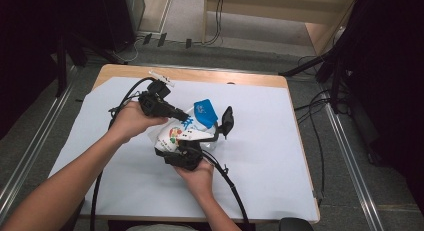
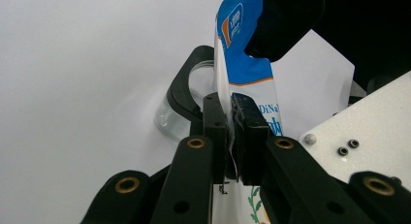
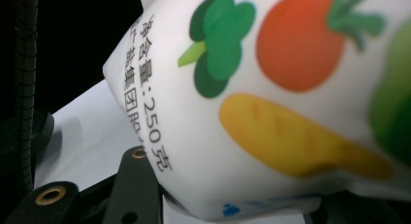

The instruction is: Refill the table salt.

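Scene: A person at a white-covered worktop (image 1: 260, 156) works a printed food pouch (image 1: 186, 130) between two hand-held tongs, near the middle of the sheet.
Pouch: White with cartoon vegetables and a blue top end; it is held clear of the worktop, blue end toward 1 o'clock in the high view, body slanting down toward 7 o'clock.
Step in hand: By the look of it, the pouch is being steadied at the body while its thin edge is gripped for pulling or tearing open.
Left tongs (image 2: 231, 132): Pressed together on a thin flap of the pouch (image 2: 249, 73), the film pinched flat between the two black pads; in the high view they (image 1: 175, 112) come in from 10 o'clock.
Right tongs (image 1: 186, 152): Partly spread and clamped around the pouch's full body from 6 o'clock; in the right gripper view the pouch (image 3: 271, 98) bulges over the jaws.
Also in shot: A clear, glass-like object (image 2: 177, 118) rests on the worktop just beyond the pouch, in the left gripper view.
Doing it well: The body grip likely needs to stay firm but not crushing, while the pinch stays deep on the flap so the film does not slip; any pull should run along the edge.
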Action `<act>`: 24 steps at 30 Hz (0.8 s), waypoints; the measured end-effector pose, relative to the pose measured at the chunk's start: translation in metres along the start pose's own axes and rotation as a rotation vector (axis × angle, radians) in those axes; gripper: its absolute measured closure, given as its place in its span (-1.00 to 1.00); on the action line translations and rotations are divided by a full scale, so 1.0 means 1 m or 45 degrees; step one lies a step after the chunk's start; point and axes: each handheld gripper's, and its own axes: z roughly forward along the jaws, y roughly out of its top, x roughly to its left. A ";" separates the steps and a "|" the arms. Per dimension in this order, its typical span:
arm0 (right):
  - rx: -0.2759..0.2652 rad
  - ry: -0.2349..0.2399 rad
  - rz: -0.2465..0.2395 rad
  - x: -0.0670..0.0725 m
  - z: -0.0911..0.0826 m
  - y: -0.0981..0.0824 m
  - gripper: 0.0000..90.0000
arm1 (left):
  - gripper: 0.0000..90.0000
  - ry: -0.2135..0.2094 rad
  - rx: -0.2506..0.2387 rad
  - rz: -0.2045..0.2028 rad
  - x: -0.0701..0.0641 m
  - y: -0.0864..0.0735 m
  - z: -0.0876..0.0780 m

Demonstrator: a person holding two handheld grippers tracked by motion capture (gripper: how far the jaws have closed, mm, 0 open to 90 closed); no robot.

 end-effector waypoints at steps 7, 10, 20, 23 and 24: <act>-0.002 0.028 0.015 0.001 0.002 0.001 0.28 | 0.91 -0.007 0.005 -0.014 0.002 0.000 0.001; -0.008 0.035 0.032 0.000 0.002 0.002 0.29 | 0.91 -0.003 0.007 -0.016 0.003 0.001 0.002; -0.020 0.067 0.086 -0.005 0.001 0.004 0.29 | 0.89 0.011 0.023 -0.029 0.005 0.007 0.006; -0.015 0.063 0.065 -0.005 0.001 0.005 0.26 | 0.90 0.019 0.028 -0.026 0.004 0.009 0.007; -0.017 0.059 0.062 -0.004 0.001 0.005 0.25 | 0.90 0.023 0.030 -0.023 0.004 0.009 0.007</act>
